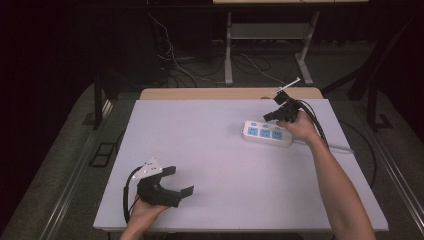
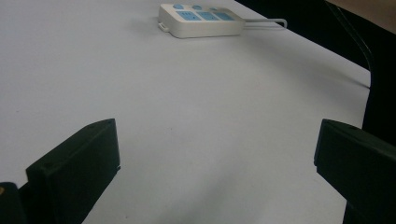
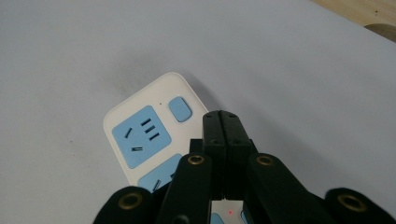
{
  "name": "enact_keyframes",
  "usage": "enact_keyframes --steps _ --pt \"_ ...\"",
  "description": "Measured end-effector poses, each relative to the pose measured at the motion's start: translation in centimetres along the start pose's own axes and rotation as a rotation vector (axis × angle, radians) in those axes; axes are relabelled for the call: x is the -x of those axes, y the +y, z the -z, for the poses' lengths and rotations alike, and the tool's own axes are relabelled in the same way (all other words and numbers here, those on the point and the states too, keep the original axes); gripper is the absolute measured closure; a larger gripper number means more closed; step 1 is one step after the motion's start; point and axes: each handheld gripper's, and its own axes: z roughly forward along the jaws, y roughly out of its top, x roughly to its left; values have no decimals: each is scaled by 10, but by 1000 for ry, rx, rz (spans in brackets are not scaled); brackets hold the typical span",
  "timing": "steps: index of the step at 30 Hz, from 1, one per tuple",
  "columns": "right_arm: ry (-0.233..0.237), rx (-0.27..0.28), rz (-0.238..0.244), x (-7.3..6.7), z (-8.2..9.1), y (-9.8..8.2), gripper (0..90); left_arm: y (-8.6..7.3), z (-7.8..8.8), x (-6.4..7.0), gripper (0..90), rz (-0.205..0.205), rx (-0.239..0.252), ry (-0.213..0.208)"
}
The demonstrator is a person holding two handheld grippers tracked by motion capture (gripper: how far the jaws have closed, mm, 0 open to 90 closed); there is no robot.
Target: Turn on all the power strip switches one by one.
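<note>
Two grippers are working over one white plastic power strip with pale blue socket faces [image 1: 267,133], which is lying flat on the light grey bench [image 1: 220,165] at about two o'clock from the bench's middle in the high view, its white cable running off toward three o'clock. The right gripper [image 1: 272,116] is hanging just above the strip's far end with its fingers [image 3: 219,135] pressed together, nothing pinched between them; in the right gripper view the closed tips are sitting over the strip's white top, with the small rounded blue switch button [image 3: 180,108] just beside them at about ten o'clock and the first blue socket face farther out toward nine o'clock. I cannot tell whether the tips are touching the casing. Judging from this, the step in hand is lining up the closed tips as a single poker to press the switch; the next move is likely calling for a slight shift toward ten o'clock and then a straight push down, kept gentle so the strip is not sliding. The left gripper [image 1: 184,181] is resting at seven o'clock, well apart from the strip, its fingers [image 2: 79,163] spread wide and holding nothing.
</note>
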Motion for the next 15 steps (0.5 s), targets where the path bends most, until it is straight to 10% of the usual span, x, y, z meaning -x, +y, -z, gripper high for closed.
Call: enact_keyframes --steps 15 --pt "25 -45 -1 -1 -13 -4 900 -1 0 0 0 0 -6 -4"
